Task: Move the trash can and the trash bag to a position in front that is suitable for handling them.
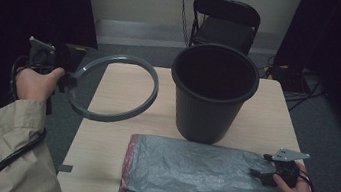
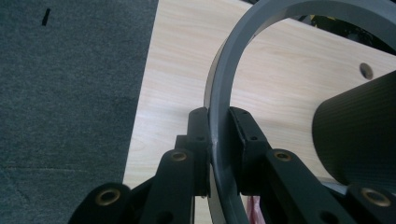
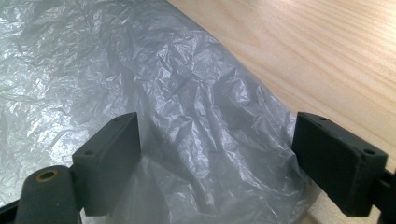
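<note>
A grey plastic ring (image 1: 114, 88) hangs tilted over the table's left edge, and my left gripper (image 1: 68, 80) is shut on its left rim. In the left gripper view both pads clamp the ring's band (image 2: 219, 135). A black bucket (image 1: 212, 89) stands upright in the middle of the table. A flat grey plastic bag (image 1: 203, 174) lies along the near edge. My right gripper (image 1: 257, 174) rests at the bag's right end, open; in the right gripper view crumpled bag film (image 3: 196, 140) lies between its wide-apart pads, untouched.
The light wooden table (image 1: 276, 116) has bare wood at the right of the bucket. A black folding chair (image 1: 224, 20) stands behind the table. Grey carpet (image 2: 70, 93) lies to the table's left. Cables sit on the floor at the back right.
</note>
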{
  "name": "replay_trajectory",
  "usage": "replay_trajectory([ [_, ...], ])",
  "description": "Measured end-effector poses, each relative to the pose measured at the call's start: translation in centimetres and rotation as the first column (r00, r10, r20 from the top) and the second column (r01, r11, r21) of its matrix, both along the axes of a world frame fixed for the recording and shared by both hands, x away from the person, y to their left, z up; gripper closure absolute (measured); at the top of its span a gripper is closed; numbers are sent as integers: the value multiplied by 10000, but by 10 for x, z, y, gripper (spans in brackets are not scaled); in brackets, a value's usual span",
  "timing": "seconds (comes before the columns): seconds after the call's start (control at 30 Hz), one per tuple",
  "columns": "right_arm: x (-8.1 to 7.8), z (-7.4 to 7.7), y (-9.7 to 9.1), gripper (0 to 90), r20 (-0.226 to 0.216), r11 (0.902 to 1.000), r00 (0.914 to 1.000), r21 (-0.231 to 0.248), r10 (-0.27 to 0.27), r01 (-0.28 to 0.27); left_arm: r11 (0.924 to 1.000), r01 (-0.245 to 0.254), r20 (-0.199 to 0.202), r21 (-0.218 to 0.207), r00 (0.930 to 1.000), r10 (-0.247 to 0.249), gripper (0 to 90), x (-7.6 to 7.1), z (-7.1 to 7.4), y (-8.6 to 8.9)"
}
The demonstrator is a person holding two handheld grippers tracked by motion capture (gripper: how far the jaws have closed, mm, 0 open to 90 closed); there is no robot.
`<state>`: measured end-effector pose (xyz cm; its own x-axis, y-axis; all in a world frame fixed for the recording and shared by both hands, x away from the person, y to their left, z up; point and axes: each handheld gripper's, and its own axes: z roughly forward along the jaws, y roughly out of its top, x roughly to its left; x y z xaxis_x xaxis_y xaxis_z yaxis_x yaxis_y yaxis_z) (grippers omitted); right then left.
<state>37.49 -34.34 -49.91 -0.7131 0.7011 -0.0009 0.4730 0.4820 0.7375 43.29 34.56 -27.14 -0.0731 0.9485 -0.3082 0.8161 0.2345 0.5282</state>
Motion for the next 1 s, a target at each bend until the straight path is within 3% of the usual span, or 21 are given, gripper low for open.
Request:
replay_trajectory([
  [0.27, 0, 0, 0, 149, 1, 10000, 10000, -3, 1, -1, 9998, -218, -180, 24, 9996, 218, 791, 11, -38, -4],
  [0.3, 0, 0, 0, 149, 5, 10000, 10000, -7, 2, -2, 9998, -186, -271, 0, 9995, 186, 791, 16, -48, -6],
  [0.4, 0, 0, 0, 149, 1, 10000, 10000, -5, 1, -1, 9997, -234, -334, -58, 9992, 232, 791, 21, -56, -8],
  [0.77, 0, 0, 0, 149, -19, 10000, 10000, -16, 6, -6, 9992, -177, -741, 372, 9970, 204, 790, 62, -107, -24],
  [1.0, 0, 0, 0, 149, -31, 10000, 10000, -10, 0, 0, 9985, -142, -746, 523, 9971, 180, 788, 89, -130, -40],
])
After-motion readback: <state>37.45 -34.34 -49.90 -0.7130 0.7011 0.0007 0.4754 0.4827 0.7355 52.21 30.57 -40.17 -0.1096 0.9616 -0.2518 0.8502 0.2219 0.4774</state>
